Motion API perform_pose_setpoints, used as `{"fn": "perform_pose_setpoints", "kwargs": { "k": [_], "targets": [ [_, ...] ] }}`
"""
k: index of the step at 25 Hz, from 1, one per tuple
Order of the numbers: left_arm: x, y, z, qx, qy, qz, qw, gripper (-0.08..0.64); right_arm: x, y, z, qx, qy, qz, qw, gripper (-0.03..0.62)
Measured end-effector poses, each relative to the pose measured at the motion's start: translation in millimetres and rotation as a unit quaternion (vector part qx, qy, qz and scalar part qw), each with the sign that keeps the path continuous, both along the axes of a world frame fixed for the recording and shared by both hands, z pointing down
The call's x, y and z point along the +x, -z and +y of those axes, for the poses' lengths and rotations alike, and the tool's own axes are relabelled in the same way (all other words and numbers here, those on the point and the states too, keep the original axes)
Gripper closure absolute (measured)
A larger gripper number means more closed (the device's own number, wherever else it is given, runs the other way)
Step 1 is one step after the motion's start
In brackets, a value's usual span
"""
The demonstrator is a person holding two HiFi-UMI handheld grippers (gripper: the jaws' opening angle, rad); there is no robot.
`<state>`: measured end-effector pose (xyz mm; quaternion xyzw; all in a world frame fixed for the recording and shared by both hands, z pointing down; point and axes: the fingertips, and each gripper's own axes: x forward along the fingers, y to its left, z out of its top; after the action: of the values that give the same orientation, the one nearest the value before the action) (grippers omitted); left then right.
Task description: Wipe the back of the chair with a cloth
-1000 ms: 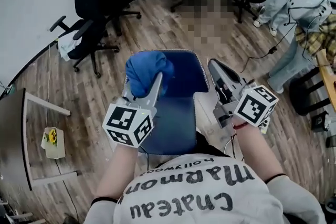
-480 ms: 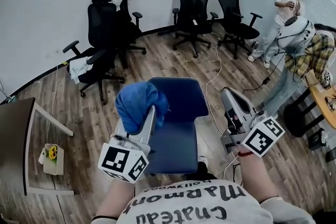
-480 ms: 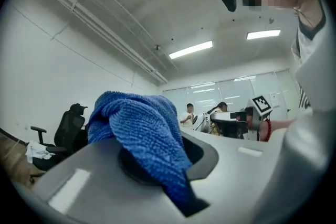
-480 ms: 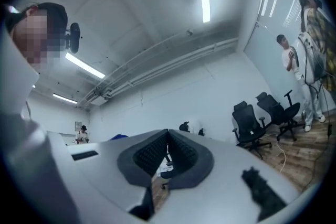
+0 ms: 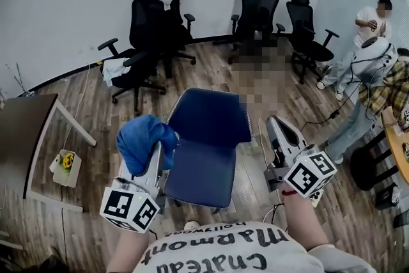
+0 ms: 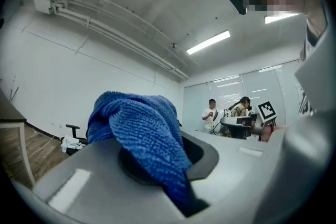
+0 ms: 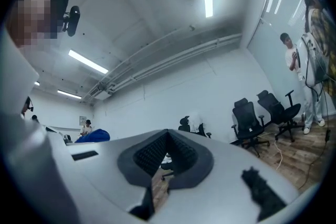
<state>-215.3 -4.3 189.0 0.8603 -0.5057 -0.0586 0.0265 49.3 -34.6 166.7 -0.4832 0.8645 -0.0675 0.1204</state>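
Observation:
A blue padded chair (image 5: 208, 137) stands on the wood floor right in front of me. My left gripper (image 5: 159, 149) is shut on a bunched blue cloth (image 5: 142, 140), held in the air at the chair's left edge. In the left gripper view the cloth (image 6: 137, 134) bulges out over the closed jaws of the left gripper (image 6: 157, 157). My right gripper (image 5: 275, 123) hovers to the right of the chair, apart from it. Its ribbed pads (image 7: 152, 152) are pressed together with nothing between them.
Several black office chairs (image 5: 153, 29) stand along the curved white wall. A brown table (image 5: 29, 131) is at the left, with a small box (image 5: 65, 166) on the floor beside it. People (image 5: 370, 29) stand at the right, near a cable (image 5: 323, 115) and another table edge (image 5: 393, 144).
Both grippers have drawn back toward me and lower in view. The left one carried the cloth leftward, from over the chair to its left edge. The right gripper stayed shut.

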Motion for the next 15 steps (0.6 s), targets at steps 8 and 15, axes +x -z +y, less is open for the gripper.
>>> {"fn": "perform_pose_setpoints", "kwargs": {
  "k": [8,15],
  "targets": [
    [66.2,-22.0,67.2,-0.028,0.037,0.014,0.9988,0.525,61.5,-31.1,43.5,-0.029,0.041,-0.005,0.999,0.578],
    [103.6,-42.1,104.5,-0.048,0.052,0.012,0.9974,0.523,78.0,-48.2,83.2,-0.045,0.076,0.015,0.996,0.578]
  ]
}}
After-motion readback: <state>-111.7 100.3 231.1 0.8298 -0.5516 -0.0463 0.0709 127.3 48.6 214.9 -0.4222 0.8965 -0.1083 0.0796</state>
